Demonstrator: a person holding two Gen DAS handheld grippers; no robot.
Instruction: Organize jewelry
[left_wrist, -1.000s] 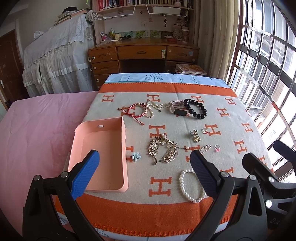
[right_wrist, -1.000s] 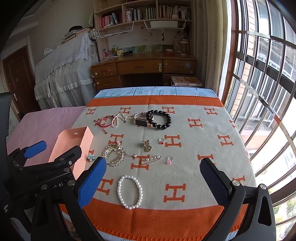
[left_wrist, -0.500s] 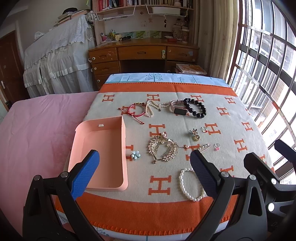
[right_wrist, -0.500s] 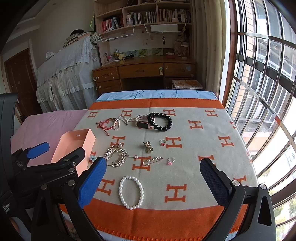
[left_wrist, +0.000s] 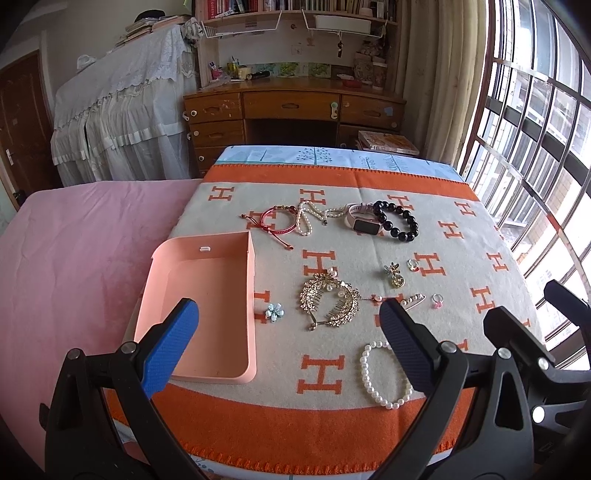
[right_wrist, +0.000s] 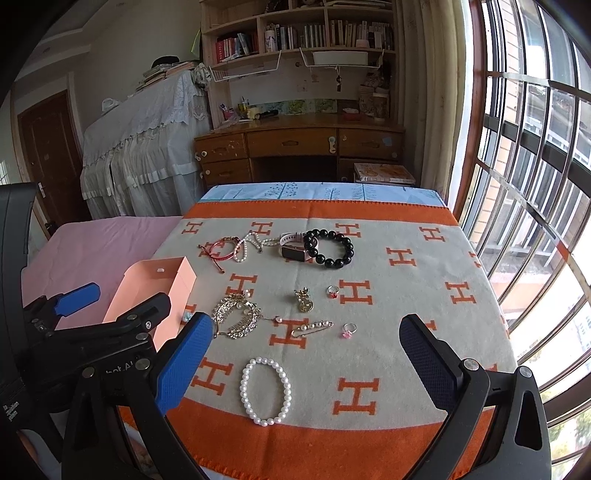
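Presently, no jewelry is in the pink tray (left_wrist: 207, 295), which lies open and empty at the left edge of the orange-and-cream blanket (left_wrist: 369, 421); the task stands unstarted.

Positions relative to the tray:
- Blue flower charm (left_wrist: 274, 312): just beside its right wall.
- Gold hair comb (left_wrist: 330, 303): near, further right.
- White pearl bracelet (right_wrist: 265, 386): right of the tray, nearest the blanket's front edge.
- Pearl safety pin (right_wrist: 312, 328), pink-stone ring (right_wrist: 348, 329), gold pendant (right_wrist: 303, 300) and red-stone ring (right_wrist: 332, 291): well apart, to the right.
- Red cord bracelet (left_wrist: 277, 223), pearl strand (left_wrist: 314, 218), pink watch (left_wrist: 358, 220) and black bead bracelet (left_wrist: 397, 220): in a row beyond its far end.

Left claw (left_wrist: 290, 345): wide, holding nothing, above the tray's near right corner. Right claw (right_wrist: 306, 363): wide, holding nothing, over the pearl bracelet.

Risks, as judged:
- The rings and charm are small and sit low on soft cloth; a pinch may gather blanket instead, or flick the piece away.
- The cord bracelet touches the pearl strand, so lifting one may drag the other.
- The tray looks light and unsecured; a knock from the left claw could shift it off the blanket.
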